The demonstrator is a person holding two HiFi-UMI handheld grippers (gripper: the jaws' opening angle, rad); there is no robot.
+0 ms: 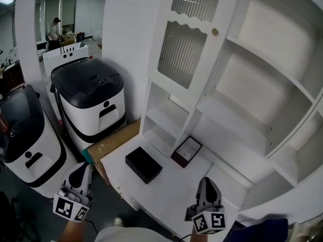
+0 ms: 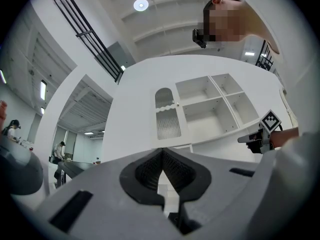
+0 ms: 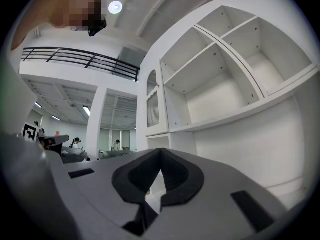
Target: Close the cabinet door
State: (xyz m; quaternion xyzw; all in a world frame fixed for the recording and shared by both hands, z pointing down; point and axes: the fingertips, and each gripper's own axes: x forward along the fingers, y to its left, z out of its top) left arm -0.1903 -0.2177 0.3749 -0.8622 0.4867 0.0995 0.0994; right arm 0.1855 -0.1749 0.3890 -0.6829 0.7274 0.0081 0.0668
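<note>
You hold two grippers, both low at the front of the scene and both empty. Your left gripper (image 1: pixel 83 168) has its two jaws pressed together with nothing between them. Your right gripper (image 1: pixel 207 181) is the same, pads meeting and gripping nothing. The left one hangs off the left edge of the desk (image 1: pixel 171 188), near the closer of two black-topped white machines (image 1: pixel 90 102). The right one sits over the desk's front edge. The one door (image 1: pixel 189 39) is up in the left column of the cabinet (image 1: pixel 242 130), well apart from both grippers. As far as these views show, it lies flush with the cabinet front. It carries two ribbed glass panes (image 1: pixel 180 54), a small one above a wavy rail and a taller one below, and one round knob (image 1: pixel 215 32) at its right edge. To the right of the door your left gripper view shows four open compartments (image 2: pixel 207 115), two over two, all bare. More open cubbies sit under the door. On the desk you have two small things. One is a black box (image 1: pixel 144 164) near the middle, and the other is a dark-rimmed tray (image 1: pixel 186 150) just to its right, close to the cabinet's foot. The two are apart and not touching. One person (image 1: pixel 53 29) stands far off at the back of the room in the head view.
</note>
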